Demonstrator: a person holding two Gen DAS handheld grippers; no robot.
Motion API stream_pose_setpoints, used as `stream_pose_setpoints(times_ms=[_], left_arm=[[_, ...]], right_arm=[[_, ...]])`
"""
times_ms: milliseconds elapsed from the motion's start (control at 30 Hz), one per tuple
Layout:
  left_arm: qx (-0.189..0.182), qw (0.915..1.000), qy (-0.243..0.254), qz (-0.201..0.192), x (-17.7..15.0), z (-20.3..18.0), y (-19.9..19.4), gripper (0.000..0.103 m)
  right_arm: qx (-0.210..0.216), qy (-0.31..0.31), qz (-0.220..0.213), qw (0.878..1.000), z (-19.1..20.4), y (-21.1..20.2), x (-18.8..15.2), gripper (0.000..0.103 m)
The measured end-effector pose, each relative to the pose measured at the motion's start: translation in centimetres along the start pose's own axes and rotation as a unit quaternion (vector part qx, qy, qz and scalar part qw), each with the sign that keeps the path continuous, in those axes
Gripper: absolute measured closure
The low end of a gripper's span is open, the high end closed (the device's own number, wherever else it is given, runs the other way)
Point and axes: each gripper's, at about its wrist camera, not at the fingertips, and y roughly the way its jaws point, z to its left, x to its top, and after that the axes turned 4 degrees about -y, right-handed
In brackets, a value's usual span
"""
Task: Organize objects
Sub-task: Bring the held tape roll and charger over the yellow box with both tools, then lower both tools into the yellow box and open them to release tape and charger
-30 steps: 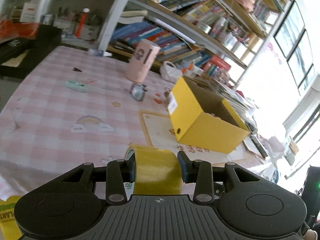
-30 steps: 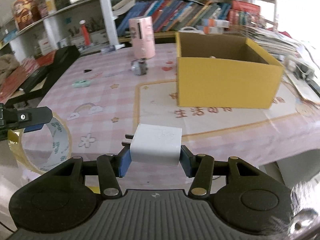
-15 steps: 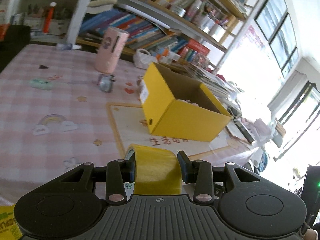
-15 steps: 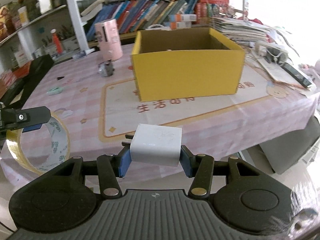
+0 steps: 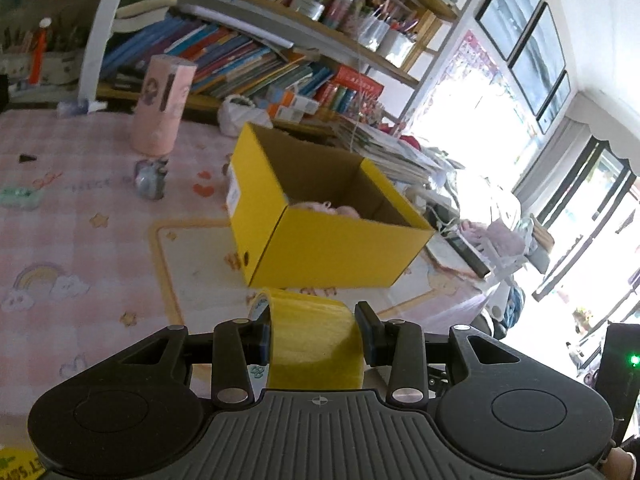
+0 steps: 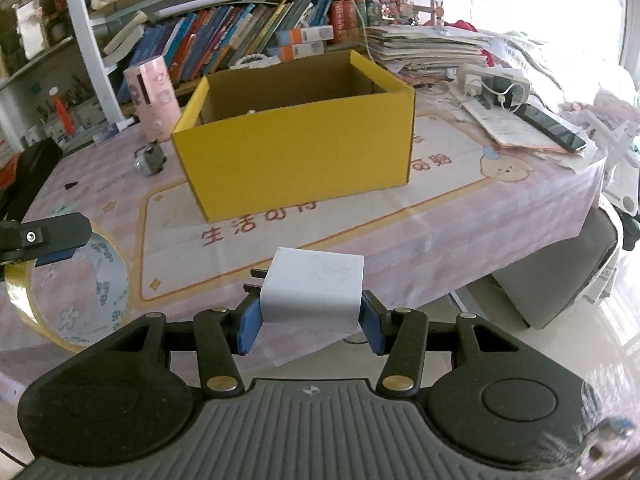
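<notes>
My left gripper (image 5: 314, 330) is shut on a yellow roll of tape (image 5: 316, 340), held on edge above the table's front part. That same tape roll (image 6: 68, 292) shows at the left of the right wrist view, with one left finger (image 6: 48, 234) on it. A white plug-in charger (image 6: 314, 290), its prongs pointing left, is clamped in my right gripper (image 6: 310, 322) just off the table's front edge. An open yellow cardboard box (image 5: 320, 216) stands ahead of both grippers; the box (image 6: 296, 152) has something pale pink lying inside.
A pink cylinder (image 6: 154, 100) and a small grey object (image 6: 150, 158) stand left of the box. Papers, a power strip and a phone (image 6: 550, 126) lie at the table's right end. Bookshelves (image 5: 240, 48) run behind the table. A small green item (image 5: 20, 198) lies far left.
Both grippers have swung to the right with their loads still held. The yellow box now sits nearer the middle of both views and closer.
</notes>
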Motion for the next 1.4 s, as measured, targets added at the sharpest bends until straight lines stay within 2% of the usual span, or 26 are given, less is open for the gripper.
stream_pose_setpoints(times_ms=[200,433,733,1000,1133,1400], left_arm=[[0.0,0.9995,0.014,-0.028,2.3,-1.4,0.7,0.065],[-0.006,0.9968,0.032,-0.074,5.8,-3.2,2.0,0.065],[0.011,0.9954,0.024,-0.092,8.6,-4.1,6.4,0.065],[0.034,0.9954,0.026,-0.085,9.2,-4.6,10.3,0.065],[0.049,0.9945,0.04,-0.084,9.7,-5.0,11.7,0.065],[0.069,0.9949,0.033,-0.066,10.3,-4.6,14.6,0.065]], right_arm=[[-0.006,0.001,-0.021,1.0,-1.5,0.7,2.4,0.055],[0.003,-0.01,-0.062,0.998,-3.1,1.4,6.9,0.055],[0.025,-0.047,-0.105,0.993,-4.4,4.0,12.8,0.055],[0.045,-0.081,-0.101,0.991,-5.5,7.7,16.0,0.055],[0.059,-0.104,-0.089,0.989,-5.6,9.6,16.9,0.055],[0.082,-0.153,-0.069,0.982,-4.9,13.0,18.2,0.055]])
